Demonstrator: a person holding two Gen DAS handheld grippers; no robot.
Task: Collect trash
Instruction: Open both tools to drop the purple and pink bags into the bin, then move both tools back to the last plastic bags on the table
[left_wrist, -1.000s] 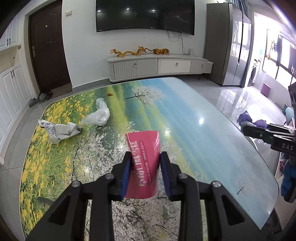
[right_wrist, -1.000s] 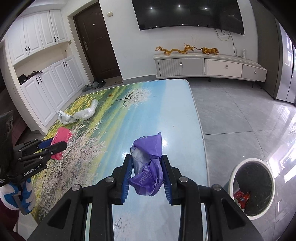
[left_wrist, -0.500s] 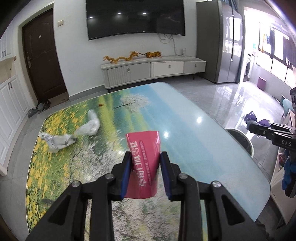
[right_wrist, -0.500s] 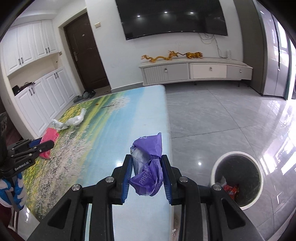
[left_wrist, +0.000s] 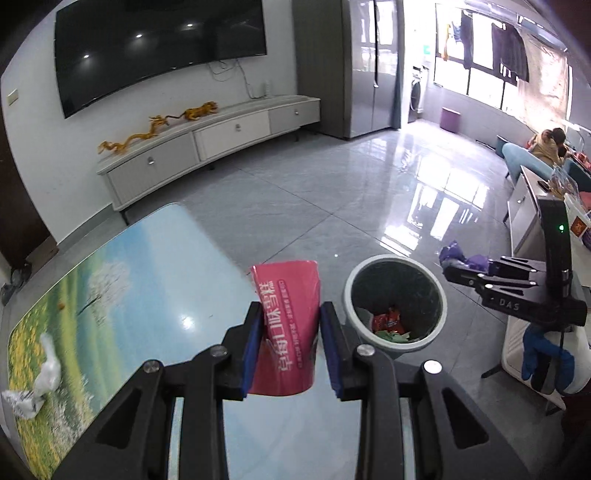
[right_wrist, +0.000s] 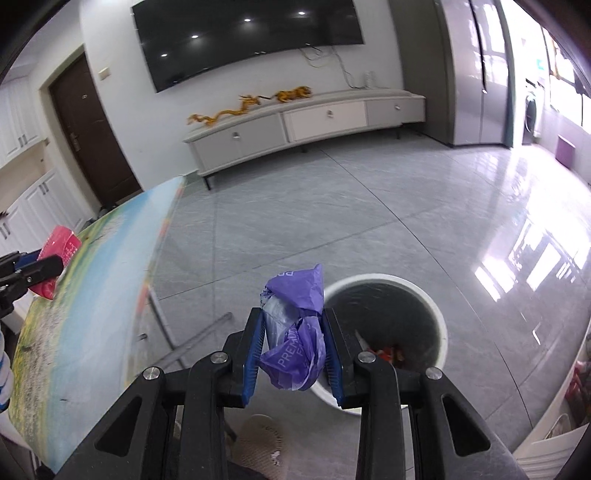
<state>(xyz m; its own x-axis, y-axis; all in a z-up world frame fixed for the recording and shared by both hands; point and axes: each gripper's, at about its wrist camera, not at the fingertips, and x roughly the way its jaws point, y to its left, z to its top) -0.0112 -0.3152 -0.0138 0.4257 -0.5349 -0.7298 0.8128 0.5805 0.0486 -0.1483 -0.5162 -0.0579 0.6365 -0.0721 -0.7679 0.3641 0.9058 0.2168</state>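
Observation:
My left gripper (left_wrist: 290, 314) is shut on a flat pink packet (left_wrist: 286, 317) with white lettering, held over the table's right edge. Just right of it on the floor stands a white-rimmed trash bin (left_wrist: 395, 301) with red and green scraps inside. My right gripper (right_wrist: 291, 325) is shut on a crumpled purple wrapper (right_wrist: 295, 332), off the table, at the left rim of the same bin (right_wrist: 384, 325). In the left wrist view the right gripper (left_wrist: 448, 264) hangs right of the bin with the purple wrapper (left_wrist: 456, 254). The right wrist view shows the left gripper (right_wrist: 51, 266) with the pink packet (right_wrist: 61, 245) at far left.
The landscape-print table (left_wrist: 140, 280) carries two white crumpled bags (left_wrist: 33, 384) near its left end. A TV cabinet (left_wrist: 207, 144) lines the far wall. Grey tiled floor (right_wrist: 332, 206) spreads around the bin. A person sits far right (left_wrist: 550, 144). A slipper (right_wrist: 258, 443) lies below the right gripper.
Both grippers swung right with their trash, off the table's middle toward the bin. The right one now sits past the table edge at the bin's rim; the left one reached the table's right edge.

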